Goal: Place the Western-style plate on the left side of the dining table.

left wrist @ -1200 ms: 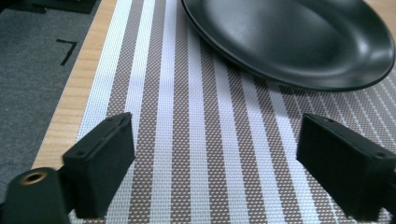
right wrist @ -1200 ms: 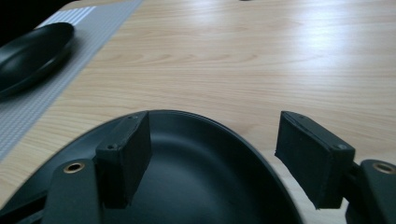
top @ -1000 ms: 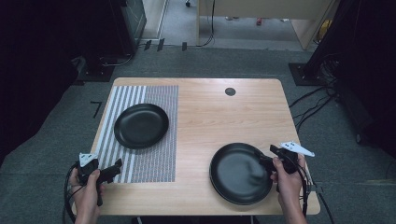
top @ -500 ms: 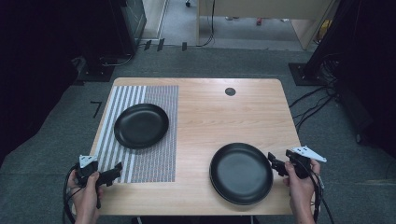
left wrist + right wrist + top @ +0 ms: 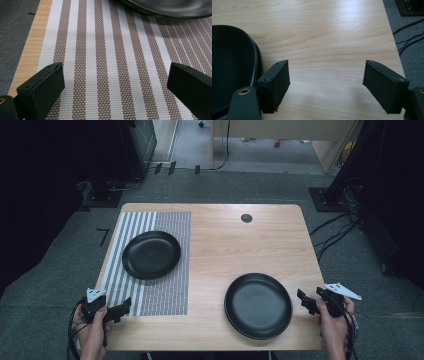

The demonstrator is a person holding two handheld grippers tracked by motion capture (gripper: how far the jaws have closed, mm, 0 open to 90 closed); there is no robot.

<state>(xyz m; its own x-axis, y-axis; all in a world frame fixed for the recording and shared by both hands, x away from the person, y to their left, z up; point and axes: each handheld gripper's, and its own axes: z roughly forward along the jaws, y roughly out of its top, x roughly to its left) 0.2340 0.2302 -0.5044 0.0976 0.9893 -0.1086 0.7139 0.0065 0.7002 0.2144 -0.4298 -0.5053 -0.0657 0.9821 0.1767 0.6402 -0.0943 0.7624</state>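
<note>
Left gripper (image 5: 119,309): black body, grey three-cornered plate on top, black cable trailing from its rear; held in a bare hand, no sleeve visible. Right gripper (image 5: 304,301): same black build, light grey three-cornered plate, black cable. Jaws are matte black rectangular blocks with small screw holes; a brass-coloured rivet sits on the right gripper's jaw arm.

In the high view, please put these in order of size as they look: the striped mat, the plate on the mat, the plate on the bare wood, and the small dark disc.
1. Striped mat
2. Plate on the bare wood
3. Plate on the mat, though it lies farther from the camera, so their true sizes may match
4. Dark disc
</note>
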